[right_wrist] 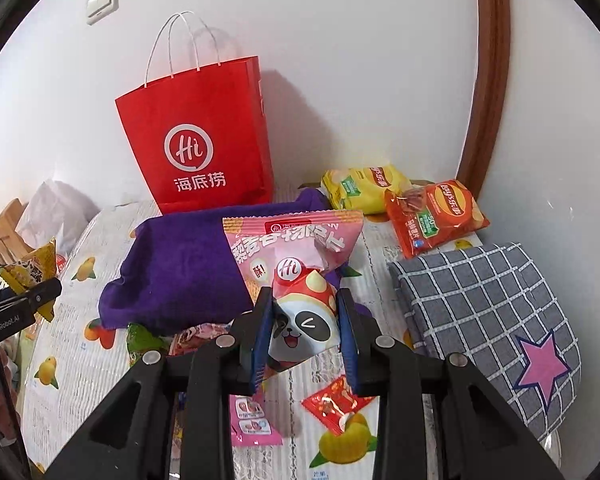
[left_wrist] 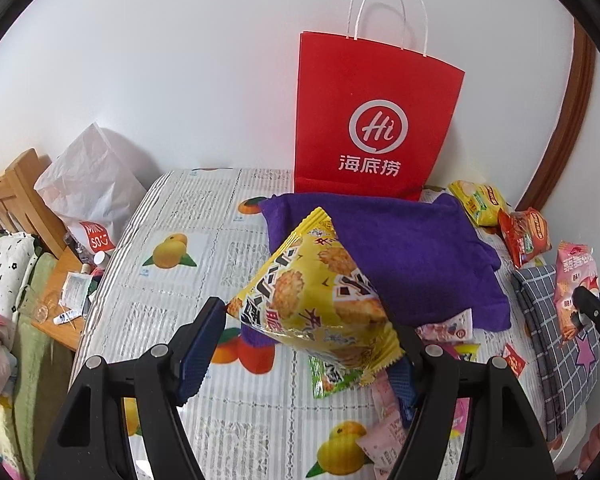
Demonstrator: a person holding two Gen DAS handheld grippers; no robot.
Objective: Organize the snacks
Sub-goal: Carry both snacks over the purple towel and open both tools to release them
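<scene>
The left claw [left_wrist: 314,332] is clamped on a yellow snack packet [left_wrist: 316,300], its two blue pads set about half apart and pressing the packet's opposite corners, so the puffed packet hangs clear of the fruit-print cloth [left_wrist: 188,216] on the table. Just beyond that claw lies a purple towel [left_wrist: 412,256], and behind the towel a red paper bag [left_wrist: 376,120] stands upright against the wall. Under the left claw a green packet [left_wrist: 328,380] and several pink ones lie on the cloth. The right claw [right_wrist: 306,332] is squeezed nearly shut on a pink snack packet [right_wrist: 296,256], gripping its lower panda-printed end between the pads while the wider top fans out ahead of them. Ahead and to the right of this claw a yellow chip bag [right_wrist: 360,188] and an orange chip bag [right_wrist: 436,216] rest near the wall, with a grey checked cushion [right_wrist: 484,304] to its right. Below it lies a small red packet [right_wrist: 336,404].
</scene>
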